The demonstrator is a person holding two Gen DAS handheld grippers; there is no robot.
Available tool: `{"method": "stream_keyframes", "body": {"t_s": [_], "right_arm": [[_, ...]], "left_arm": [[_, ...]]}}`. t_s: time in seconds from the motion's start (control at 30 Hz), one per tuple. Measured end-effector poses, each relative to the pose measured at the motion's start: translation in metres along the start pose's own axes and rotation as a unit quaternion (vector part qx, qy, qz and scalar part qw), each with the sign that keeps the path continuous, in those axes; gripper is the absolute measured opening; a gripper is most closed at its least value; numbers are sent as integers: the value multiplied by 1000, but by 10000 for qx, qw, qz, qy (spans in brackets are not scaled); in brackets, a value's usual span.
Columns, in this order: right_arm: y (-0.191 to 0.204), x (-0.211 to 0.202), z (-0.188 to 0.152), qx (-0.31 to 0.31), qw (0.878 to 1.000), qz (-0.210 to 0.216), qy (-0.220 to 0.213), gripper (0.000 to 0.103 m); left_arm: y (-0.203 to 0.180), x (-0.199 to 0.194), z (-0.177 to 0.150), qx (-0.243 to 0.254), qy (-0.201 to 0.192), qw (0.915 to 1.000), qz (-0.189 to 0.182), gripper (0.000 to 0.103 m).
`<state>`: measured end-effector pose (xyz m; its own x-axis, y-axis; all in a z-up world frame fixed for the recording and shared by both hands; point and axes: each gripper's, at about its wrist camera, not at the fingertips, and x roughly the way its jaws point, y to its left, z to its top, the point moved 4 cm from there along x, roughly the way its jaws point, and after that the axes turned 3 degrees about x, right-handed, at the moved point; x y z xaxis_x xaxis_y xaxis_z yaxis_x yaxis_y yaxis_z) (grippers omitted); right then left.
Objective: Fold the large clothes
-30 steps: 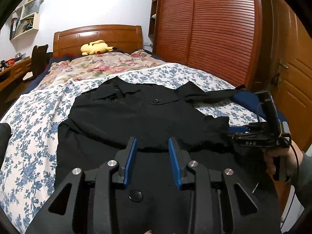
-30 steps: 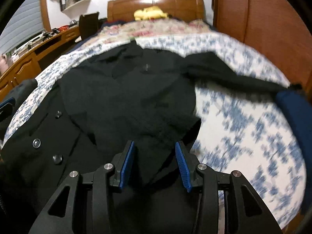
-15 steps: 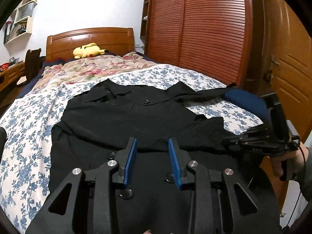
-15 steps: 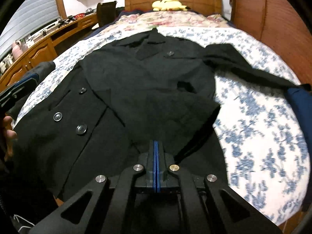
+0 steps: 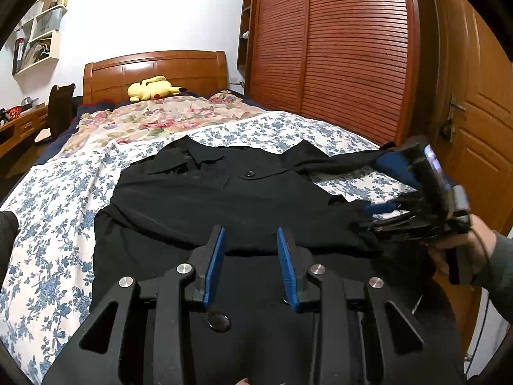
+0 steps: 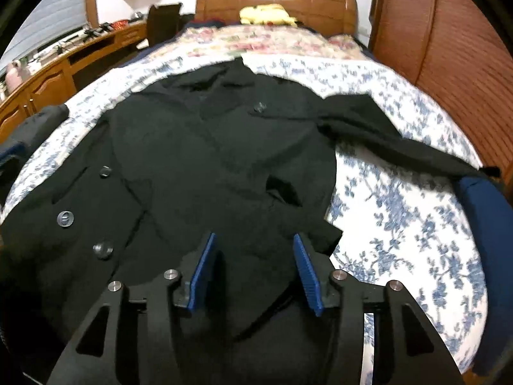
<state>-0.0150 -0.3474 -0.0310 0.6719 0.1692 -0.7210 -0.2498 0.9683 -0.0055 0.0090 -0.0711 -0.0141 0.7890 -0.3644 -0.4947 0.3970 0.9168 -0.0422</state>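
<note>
A: The black coat [image 5: 231, 205] lies spread across the bed [image 5: 48, 224], collar toward the wooden headboard [image 5: 154, 70], buttons up. One sleeve [image 6: 384, 138] stretches off to the side, reaching a dark blue bundle [image 6: 481, 205] at the bed's edge.

B: And the left gripper [image 5: 250, 256]?

A: It hangs over the near hem, blue pads apart, with nothing pinched between them; only coat fabric shows beneath.

B: The right gripper [image 6: 253, 269]?

A: Its jaws have just been opening and now stand apart above the coat's lower side edge. No cloth is caught between the pads. In the left wrist view a hand [image 5: 461, 247] holds it beside the coat's edge.

B: Anything else on the bed?

A: A yellow plush toy [image 5: 150, 88] sits by the headboard, well apart from the coat, on a floral cover [image 5: 154, 122].
</note>
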Motion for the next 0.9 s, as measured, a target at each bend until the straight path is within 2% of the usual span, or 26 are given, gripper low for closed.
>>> {"method": "stream_keyframes", "body": {"t_s": [0.13,0.27,0.47,0.5,0.53,0.6,0.77,0.8,0.83,0.9], "right_arm": [[-8,39,-10,191,9990,-62,404,54],[-13,46,-12,443,9985,116,295,55],[-11,53,-12,379,9988,51,294,56],[-10,51,-12,373,9989,43,284,56],[-13,48,-13,367,9989,40,273,56],[-14,41,-13,360,9990,42,260,56],[-12,38,-13,365,9990,51,251,56],[-13,38,-13,368,9990,57,245,56],[-13,38,-13,372,9990,64,241,56],[-13,37,-14,381,9990,76,236,56]], "left_arm": [[-1,-2,0,5,-11,10000,5,34],[-1,-2,0,45,-25,9999,106,34],[-3,-4,-1,155,-64,9997,168,34],[-5,-4,-1,186,-76,9997,157,32],[-6,-4,-1,224,-84,9996,164,24],[-8,-2,-1,265,-32,9996,108,13],[-13,0,-1,258,37,9996,-97,10],[-15,1,0,259,30,9995,-162,13],[-16,1,0,253,19,9995,-200,36],[-13,-1,2,58,-110,9997,-214,62]]}}
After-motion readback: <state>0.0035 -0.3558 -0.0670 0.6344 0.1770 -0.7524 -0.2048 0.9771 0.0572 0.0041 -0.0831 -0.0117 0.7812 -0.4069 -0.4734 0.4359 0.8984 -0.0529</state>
